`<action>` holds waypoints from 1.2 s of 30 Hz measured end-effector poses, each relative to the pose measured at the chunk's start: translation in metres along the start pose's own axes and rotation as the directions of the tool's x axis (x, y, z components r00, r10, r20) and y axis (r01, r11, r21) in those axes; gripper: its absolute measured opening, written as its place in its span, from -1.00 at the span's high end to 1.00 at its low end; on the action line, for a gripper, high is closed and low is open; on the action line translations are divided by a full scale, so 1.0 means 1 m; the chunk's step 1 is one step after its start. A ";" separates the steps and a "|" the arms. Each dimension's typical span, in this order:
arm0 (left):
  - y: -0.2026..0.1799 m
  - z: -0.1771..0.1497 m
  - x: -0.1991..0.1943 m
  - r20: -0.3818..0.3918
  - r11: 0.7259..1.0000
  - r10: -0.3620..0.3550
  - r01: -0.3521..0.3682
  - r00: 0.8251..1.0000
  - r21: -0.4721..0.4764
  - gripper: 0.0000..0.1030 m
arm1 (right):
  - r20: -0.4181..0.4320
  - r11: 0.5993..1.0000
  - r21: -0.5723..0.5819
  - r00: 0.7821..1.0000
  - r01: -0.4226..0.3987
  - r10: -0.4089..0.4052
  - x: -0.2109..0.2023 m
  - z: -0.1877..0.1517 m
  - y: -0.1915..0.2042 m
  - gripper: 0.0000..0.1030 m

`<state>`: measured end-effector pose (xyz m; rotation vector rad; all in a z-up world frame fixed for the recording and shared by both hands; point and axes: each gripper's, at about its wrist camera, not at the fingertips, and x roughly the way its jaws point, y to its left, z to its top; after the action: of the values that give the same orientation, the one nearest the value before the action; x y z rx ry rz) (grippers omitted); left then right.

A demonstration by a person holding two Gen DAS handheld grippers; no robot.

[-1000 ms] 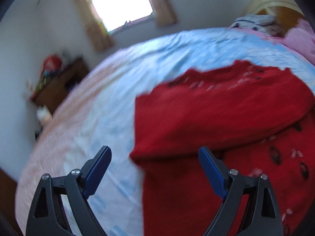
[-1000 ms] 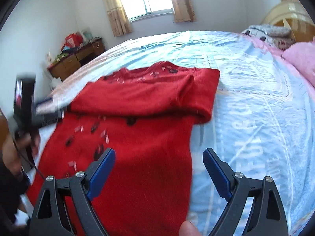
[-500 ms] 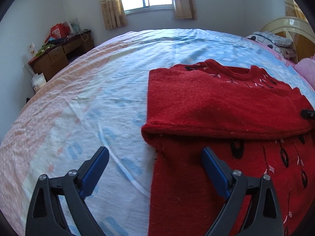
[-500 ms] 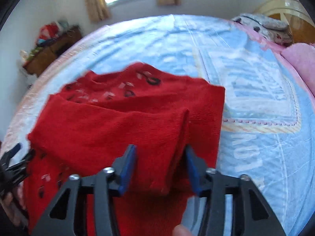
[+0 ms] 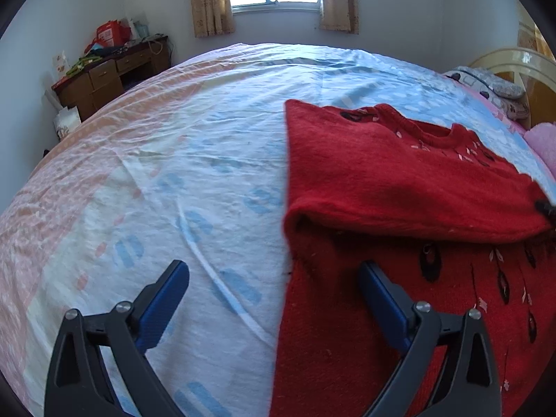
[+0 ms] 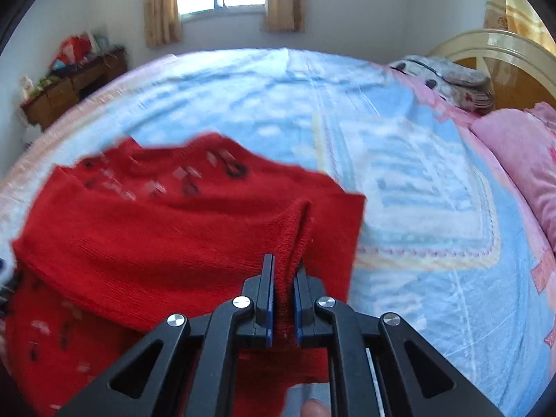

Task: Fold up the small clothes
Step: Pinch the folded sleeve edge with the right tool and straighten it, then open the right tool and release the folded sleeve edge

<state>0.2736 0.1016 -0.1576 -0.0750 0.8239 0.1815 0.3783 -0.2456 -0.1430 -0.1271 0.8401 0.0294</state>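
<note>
A red knit sweater with dark and pale marks lies on the bed, one sleeve folded across its chest. My left gripper hovers over the sweater's left edge, its jaws still opening, nothing between them; one blue finger is over the sheet, the other over the red knit. In the right wrist view my right gripper is shut on a bunched fold at the right edge of the red sweater, which is pinched between the blue pads. The right gripper's tip shows at the far right of the left wrist view.
A blue, pink and white sheet covers the bed. Pink pillows and a folded blanket lie by the headboard at the right. A cluttered wooden desk stands against the far left wall under a window.
My right gripper moved onto the sweater's right edge and shut on a fold of it. My left gripper rolled level and settled over the left edge, jaws wide.
</note>
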 end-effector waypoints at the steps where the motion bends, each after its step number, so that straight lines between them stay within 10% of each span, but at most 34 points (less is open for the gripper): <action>1: 0.003 0.000 -0.002 0.006 1.000 -0.008 0.008 1.000 -0.014 -0.94 | -0.002 1.000 0.005 1.000 -0.002 0.002 0.003 -0.004 -0.003 0.85; 4: 0.013 0.002 -0.014 0.040 0.998 -0.019 0.021 0.999 -0.064 -0.94 | -0.001 0.999 -0.002 0.999 -0.038 0.038 -0.001 -0.009 -0.004 0.82; 8: 0.009 0.018 -0.022 0.092 0.998 -0.012 0.017 0.996 -0.054 -0.95 | 0.013 0.999 0.003 0.999 -0.041 0.041 -0.018 -0.005 -0.006 -0.01; 16: -0.010 0.031 0.019 -0.010 0.999 0.044 -0.044 0.999 0.027 -0.97 | 0.065 0.979 -0.064 0.978 -0.195 0.199 -0.040 -0.003 0.033 0.00; 20: 0.001 0.028 0.024 -0.042 0.999 0.035 -0.036 0.999 -0.021 -1.00 | -0.038 0.984 -0.071 0.986 -0.166 0.164 -0.006 -0.019 0.035 0.00; 36: 0.006 0.019 0.024 -0.068 0.998 -0.028 0.024 0.997 -0.055 -1.00 | 0.027 0.978 -0.073 0.980 -0.194 0.196 -0.015 -0.039 0.029 -0.04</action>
<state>0.3023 0.1130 -0.1626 -0.1440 0.8863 0.1776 0.3371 -0.2217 -0.1602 -0.1092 0.8152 0.2451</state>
